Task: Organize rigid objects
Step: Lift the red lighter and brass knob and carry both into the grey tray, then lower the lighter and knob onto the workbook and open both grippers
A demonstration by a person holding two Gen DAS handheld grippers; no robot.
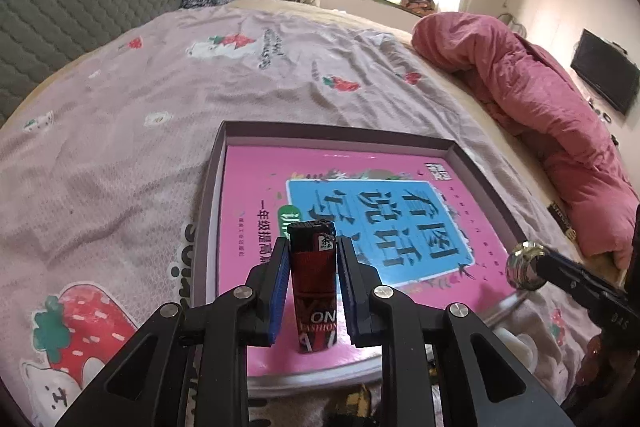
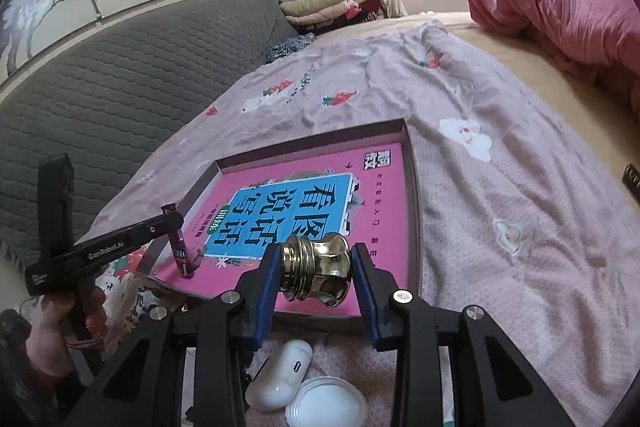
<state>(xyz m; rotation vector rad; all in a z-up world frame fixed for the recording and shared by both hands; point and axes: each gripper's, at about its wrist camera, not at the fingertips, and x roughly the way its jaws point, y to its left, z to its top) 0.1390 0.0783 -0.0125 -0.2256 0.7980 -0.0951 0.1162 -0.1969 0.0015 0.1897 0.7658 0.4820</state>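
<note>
A shallow box (image 1: 216,163) with a pink book cover inside lies on the bed. A red and black lighter (image 1: 314,283) stands upright on the pink cover. My left gripper (image 1: 313,247) has its blue pads on either side of the lighter with small gaps, so it looks open. The lighter also shows in the right wrist view (image 2: 180,247), with the left gripper (image 2: 172,223) at it. My right gripper (image 2: 314,267) is shut on a gold metal knob (image 2: 316,271) held just above the box's near edge. The knob also shows in the left wrist view (image 1: 524,267).
A white earbud case (image 2: 280,375) and a round white lid (image 2: 326,403) lie on the sheet below the right gripper. A rolled pink duvet (image 1: 540,99) lies at the right. A grey headboard (image 2: 120,75) stands at the left. The strawberry-print sheet (image 1: 120,147) covers the bed.
</note>
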